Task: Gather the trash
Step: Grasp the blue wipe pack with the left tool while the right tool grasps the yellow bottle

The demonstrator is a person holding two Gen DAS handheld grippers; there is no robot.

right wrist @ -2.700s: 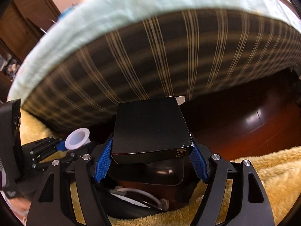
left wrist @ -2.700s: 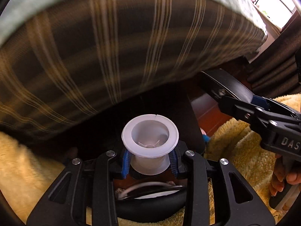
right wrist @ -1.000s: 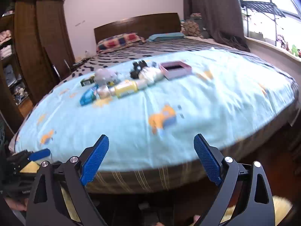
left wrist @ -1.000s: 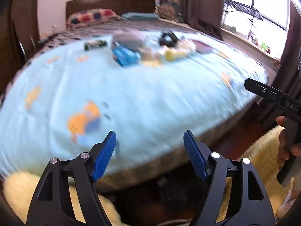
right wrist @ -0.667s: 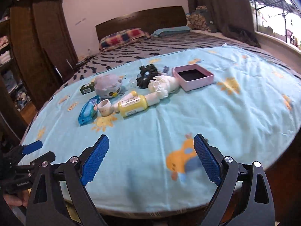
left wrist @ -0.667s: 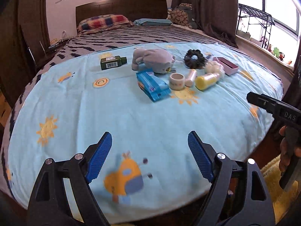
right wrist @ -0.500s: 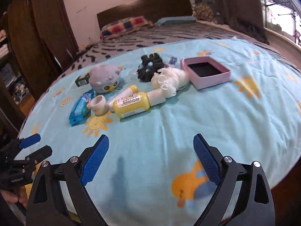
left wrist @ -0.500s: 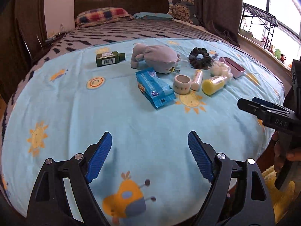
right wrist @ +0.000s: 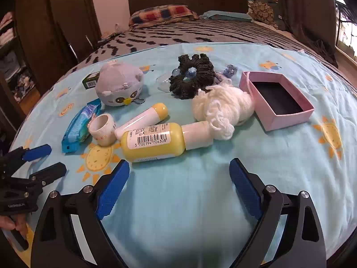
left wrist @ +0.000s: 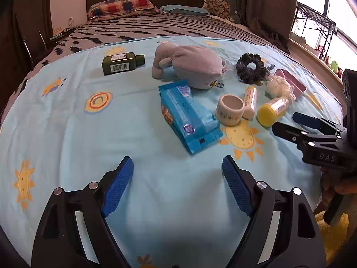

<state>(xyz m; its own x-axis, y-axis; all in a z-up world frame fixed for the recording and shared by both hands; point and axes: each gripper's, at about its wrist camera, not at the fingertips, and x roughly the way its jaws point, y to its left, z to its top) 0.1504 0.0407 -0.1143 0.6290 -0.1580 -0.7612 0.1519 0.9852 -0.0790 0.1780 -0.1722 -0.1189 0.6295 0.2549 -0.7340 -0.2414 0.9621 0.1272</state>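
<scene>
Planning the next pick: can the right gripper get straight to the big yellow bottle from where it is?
Probably yes. The right gripper is open and empty, and the yellow bottle lies on its side on the bedsheet just ahead, with nothing between. The white yarn touches only its cap end.

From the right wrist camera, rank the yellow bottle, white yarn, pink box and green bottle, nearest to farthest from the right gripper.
From the right gripper:
1. Yellow bottle, just ahead, slightly left.
2. White yarn, ahead, slightly right.
3. Pink box, farther right; its near corner is close to the yarn's range.
4. Green bottle, far left, behind the plush toy.
</scene>
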